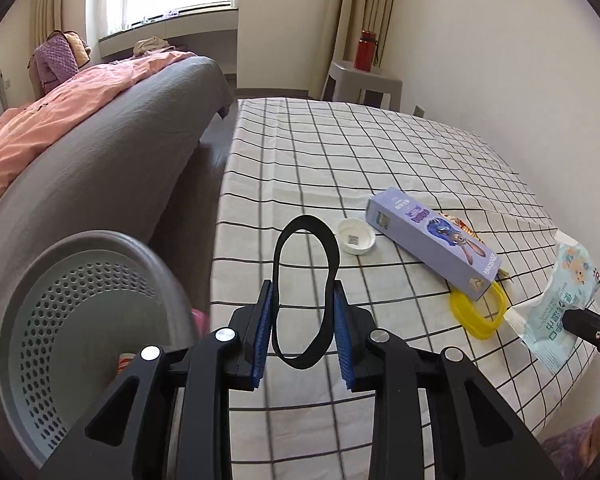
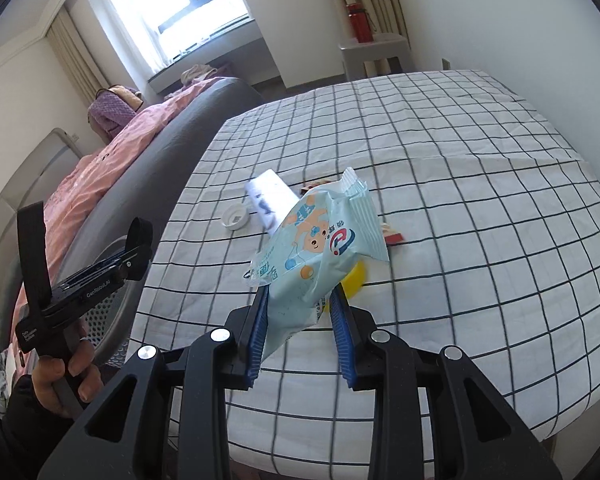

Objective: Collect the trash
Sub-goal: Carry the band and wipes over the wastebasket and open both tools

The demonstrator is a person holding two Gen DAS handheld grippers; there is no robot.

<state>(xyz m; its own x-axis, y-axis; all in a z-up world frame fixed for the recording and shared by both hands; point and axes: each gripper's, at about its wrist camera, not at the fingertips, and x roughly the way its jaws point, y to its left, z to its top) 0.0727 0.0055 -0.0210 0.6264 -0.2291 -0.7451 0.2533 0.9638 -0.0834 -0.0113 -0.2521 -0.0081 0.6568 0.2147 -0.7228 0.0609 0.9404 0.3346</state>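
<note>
My left gripper point(image 1: 303, 292) is shut on a black oval band point(image 1: 306, 219), its blue pads pressing the loop's two sides above the checked cloth. A grey perforated bin point(image 1: 100, 236) stands low on the left beside it. My right gripper point(image 2: 302, 292) is shut on a pale blue wipes pack point(image 2: 316, 252), lifted off the cloth; the same pack point(image 1: 560, 304) shows at the right edge of the left wrist view. On the cloth lie a white cap point(image 1: 356, 236), a purple box point(image 1: 432, 240), a yellow ring point(image 1: 476, 316) and a red wrapper point(image 2: 392, 236).
A person's hand point(image 2: 60, 376) holds the left gripper point(image 2: 124, 262) near the bin point(image 2: 112, 248). A grey bed with a pink blanket point(image 1: 60, 120) runs along the left. A red bottle point(image 1: 366, 50) stands on a white stool by the far wall.
</note>
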